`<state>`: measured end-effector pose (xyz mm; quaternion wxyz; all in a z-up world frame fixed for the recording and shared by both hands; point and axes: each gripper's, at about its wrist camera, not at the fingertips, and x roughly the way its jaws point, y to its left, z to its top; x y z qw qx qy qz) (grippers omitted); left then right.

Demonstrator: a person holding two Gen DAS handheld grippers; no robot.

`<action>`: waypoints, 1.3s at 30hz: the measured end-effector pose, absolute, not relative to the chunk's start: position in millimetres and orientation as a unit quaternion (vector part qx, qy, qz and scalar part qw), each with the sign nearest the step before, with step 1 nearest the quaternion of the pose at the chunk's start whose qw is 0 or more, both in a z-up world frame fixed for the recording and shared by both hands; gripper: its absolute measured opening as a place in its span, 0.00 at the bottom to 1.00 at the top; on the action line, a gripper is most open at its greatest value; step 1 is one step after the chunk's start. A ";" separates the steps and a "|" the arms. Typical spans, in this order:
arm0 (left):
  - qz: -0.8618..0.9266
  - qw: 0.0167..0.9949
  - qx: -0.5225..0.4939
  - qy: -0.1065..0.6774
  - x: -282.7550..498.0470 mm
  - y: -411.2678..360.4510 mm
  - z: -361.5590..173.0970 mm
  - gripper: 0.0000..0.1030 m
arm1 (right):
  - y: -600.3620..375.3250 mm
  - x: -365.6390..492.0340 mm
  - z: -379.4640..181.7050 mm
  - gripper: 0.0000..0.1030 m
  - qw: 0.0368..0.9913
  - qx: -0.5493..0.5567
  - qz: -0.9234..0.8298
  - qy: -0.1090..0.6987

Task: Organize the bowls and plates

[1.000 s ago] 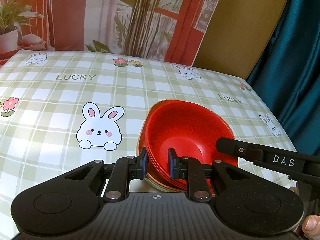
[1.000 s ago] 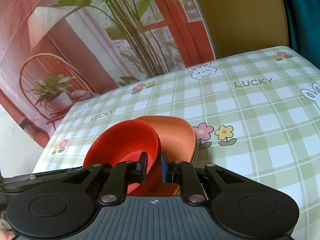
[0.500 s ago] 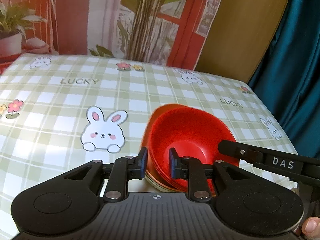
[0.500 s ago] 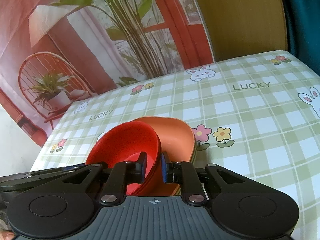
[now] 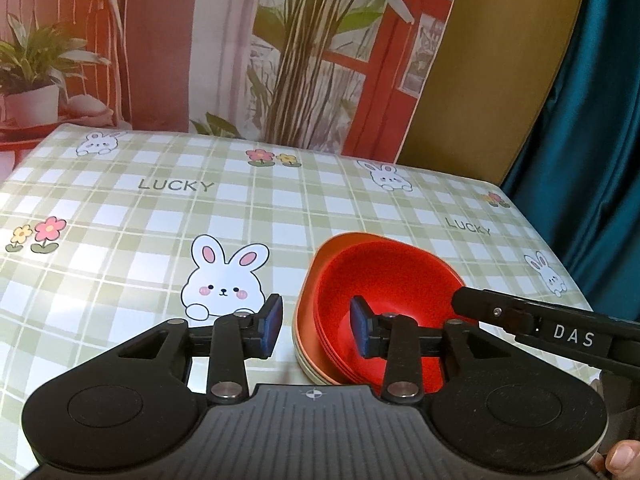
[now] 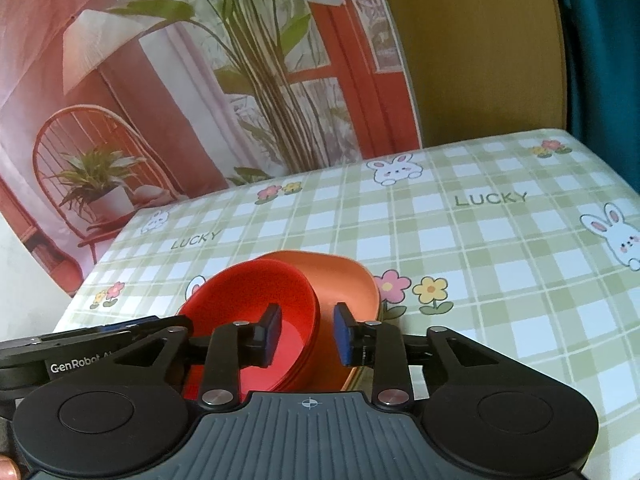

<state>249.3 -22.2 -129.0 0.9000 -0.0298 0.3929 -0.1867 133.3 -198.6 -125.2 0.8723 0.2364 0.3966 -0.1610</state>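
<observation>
While both pairs of tongs are letting go of the stack, the safe way to finish this step is to let the jaws spread clear of the rims and only then draw straight back, so that no pad drags a bowl sideways. The left tongs [image 5: 316, 326] are opening, part-way wide: the red bowls [image 5: 384, 280] and the orange plates [image 5: 308, 312] beneath them have their near rims in the gap, with the right pad inside the top bowl and neither pad seeming to press. The right tongs [image 6: 306, 334] are opening too, the bowls' rim [image 6: 256, 292] between the jaws, one pad inside the bowl, the other over the plates [image 6: 344, 280]. The stack rests on the checked surface [image 5: 132, 240], near its front edge, just ahead of both tools, which face it from opposite sides.
</observation>
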 end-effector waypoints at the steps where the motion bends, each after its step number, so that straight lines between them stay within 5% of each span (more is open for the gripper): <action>1: -0.186 0.901 -0.028 0.391 248.2 -21.7 -128.2 0.40 | -198.5 133.4 -124.9 0.32 0.872 0.235 -0.161 0.397; 5: -0.183 0.905 -0.022 0.384 246.6 -20.2 -123.7 0.57 | -197.5 132.2 -123.2 0.40 0.872 0.230 -0.163 0.399; 11: -0.168 0.913 -0.004 0.373 245.5 -17.6 -115.4 0.77 | -195.7 131.2 -113.8 0.74 0.877 0.215 -0.168 0.395; 18: -0.161 0.921 0.003 0.355 242.9 -9.9 -103.5 0.84 | -191.3 132.8 -100.4 1.00 0.877 0.194 -0.180 0.401; 26: -0.151 0.941 0.036 0.300 232.0 -3.5 -70.3 1.00 | -188.0 134.2 -69.8 1.00 0.887 0.185 -0.186 0.381; 39: -0.101 0.971 0.063 0.207 210.7 13.3 28.3 1.00 | -185.2 146.8 30.1 1.00 0.922 0.153 -0.171 0.310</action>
